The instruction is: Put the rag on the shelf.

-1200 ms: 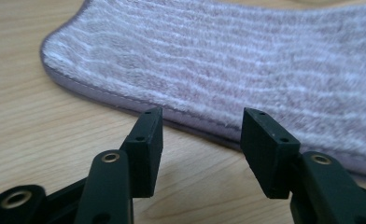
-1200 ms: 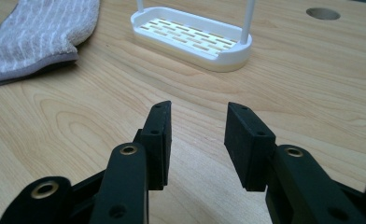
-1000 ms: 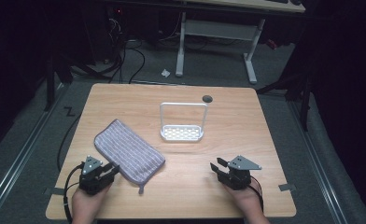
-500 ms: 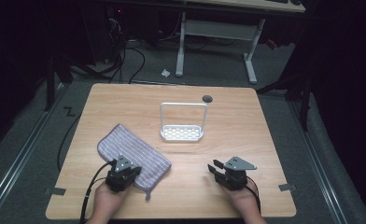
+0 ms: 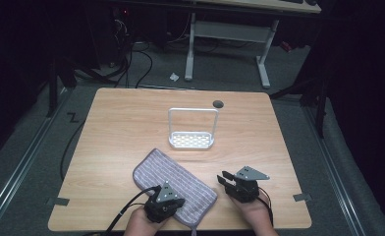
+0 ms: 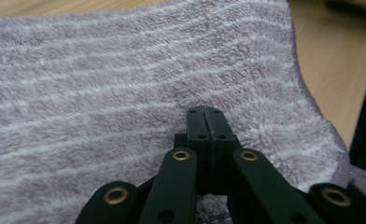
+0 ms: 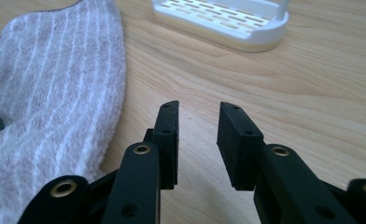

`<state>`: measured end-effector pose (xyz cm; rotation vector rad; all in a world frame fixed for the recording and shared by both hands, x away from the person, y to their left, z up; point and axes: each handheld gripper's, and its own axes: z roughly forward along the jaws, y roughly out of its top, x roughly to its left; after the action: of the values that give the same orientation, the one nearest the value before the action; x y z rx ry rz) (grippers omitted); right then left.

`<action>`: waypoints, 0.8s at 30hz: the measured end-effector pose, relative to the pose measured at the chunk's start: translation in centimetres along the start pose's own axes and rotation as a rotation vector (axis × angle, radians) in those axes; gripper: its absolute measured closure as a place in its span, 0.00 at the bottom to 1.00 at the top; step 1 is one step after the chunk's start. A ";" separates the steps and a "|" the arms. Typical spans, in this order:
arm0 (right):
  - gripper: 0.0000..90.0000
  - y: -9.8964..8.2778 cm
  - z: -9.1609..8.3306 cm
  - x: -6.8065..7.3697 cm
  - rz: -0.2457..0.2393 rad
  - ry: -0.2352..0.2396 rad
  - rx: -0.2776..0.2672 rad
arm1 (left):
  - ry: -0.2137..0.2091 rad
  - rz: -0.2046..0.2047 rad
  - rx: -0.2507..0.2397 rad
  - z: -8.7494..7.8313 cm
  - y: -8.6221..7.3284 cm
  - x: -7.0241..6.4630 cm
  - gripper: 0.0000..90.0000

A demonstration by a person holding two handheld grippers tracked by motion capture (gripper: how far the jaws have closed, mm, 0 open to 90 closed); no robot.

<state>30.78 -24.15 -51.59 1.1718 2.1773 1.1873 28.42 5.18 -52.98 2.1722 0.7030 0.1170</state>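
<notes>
Filling most of the high view, the wooden table (image 5: 131, 128) is the largest thing, and its light top runs from the upper middle down to the bottom edge of the frame. On it, in the lower middle of the high view, lies the purple striped towel (image 5: 173, 184), flat on the wood, with one corner pointing to the bottom edge. In the left gripper view the same towel covers nearly the whole frame, and in the right gripper view it lies in the left part of the frame.

Above the towel, close to the centre of the high view, stands the white rack (image 5: 191, 130), with a thin upright frame over a slotted base. It is apart from the towel. In the right gripper view its base is at the upper middle.

At the lower right of the high view is the right gripper (image 5: 226, 179), just beside the right edge of the towel but not touching it. Its jaws have just been closing; they stand partly apart, with bare wood between them.

At the bottom of the high view, left of centre, the left gripper (image 5: 167, 205) sits on the near edge of the towel. Its jaws are pressed together. Whether they pinch the cloth, I cannot tell.

Near the far edge of the table there is a small dark round hole (image 5: 218, 103).
</notes>
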 end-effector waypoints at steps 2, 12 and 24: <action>0.83 0.0 0.2 0.4 -0.008 0.016 0.014 | -0.002 -0.008 -0.006 -0.3 0.0 0.1 1.00; 1.00 -0.7 1.8 4.1 -0.116 0.109 0.163 | 0.098 -0.175 -0.015 -3.1 -1.5 4.7 1.00; 0.96 -0.1 1.0 6.0 -0.138 0.116 0.114 | 0.194 -0.265 -0.084 -4.8 -1.2 8.6 0.81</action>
<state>27.99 -18.78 -51.95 1.0001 2.3977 1.1110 33.64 13.60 -52.01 1.9851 1.0702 0.2162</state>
